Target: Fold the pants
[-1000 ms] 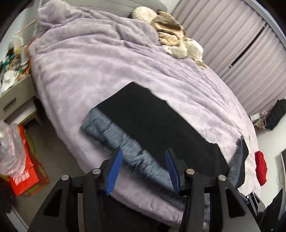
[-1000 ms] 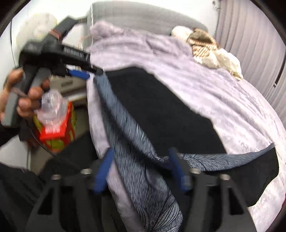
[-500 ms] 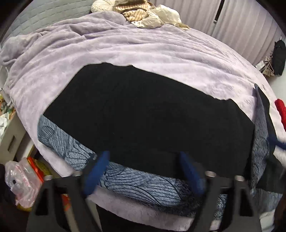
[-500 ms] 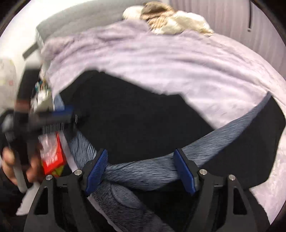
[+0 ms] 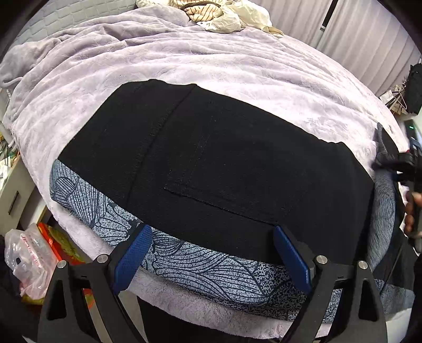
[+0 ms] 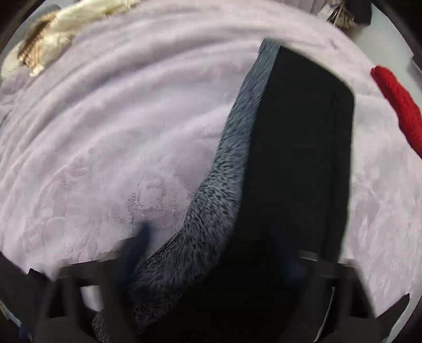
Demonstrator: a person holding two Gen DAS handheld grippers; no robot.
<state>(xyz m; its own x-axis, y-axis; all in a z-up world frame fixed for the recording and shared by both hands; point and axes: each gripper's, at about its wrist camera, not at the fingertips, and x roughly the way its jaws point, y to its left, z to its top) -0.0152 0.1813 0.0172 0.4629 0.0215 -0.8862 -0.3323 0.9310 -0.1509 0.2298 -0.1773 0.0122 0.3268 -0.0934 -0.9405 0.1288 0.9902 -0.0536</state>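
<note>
The pants (image 5: 216, 168) lie flat on the lilac blanket, black with a blue-grey leaf-patterned layer showing along the near edge (image 5: 200, 266). My left gripper (image 5: 211, 261) is open and empty, its blue pads just above that patterned edge. In the right wrist view, blurred by motion, the pants (image 6: 298, 163) run away from me as a black band with a grey fuzzy edge (image 6: 224, 171). My right gripper (image 6: 211, 253) is open over the near end of that band, holding nothing I can see. It also shows at the far right of the left wrist view (image 5: 406, 168).
The lilac blanket (image 5: 184, 58) covers the bed. A pile of beige clothes (image 5: 216, 13) lies at the head. A red knit item (image 6: 398, 105) lies near the bed's edge. A bedside drawer unit (image 5: 15, 195) and bags (image 5: 29, 261) stand at the left.
Both grippers have swung round over the pants. The left one moved closer to the patterned near edge. The right one turned toward the far leg end and is still moving.
</note>
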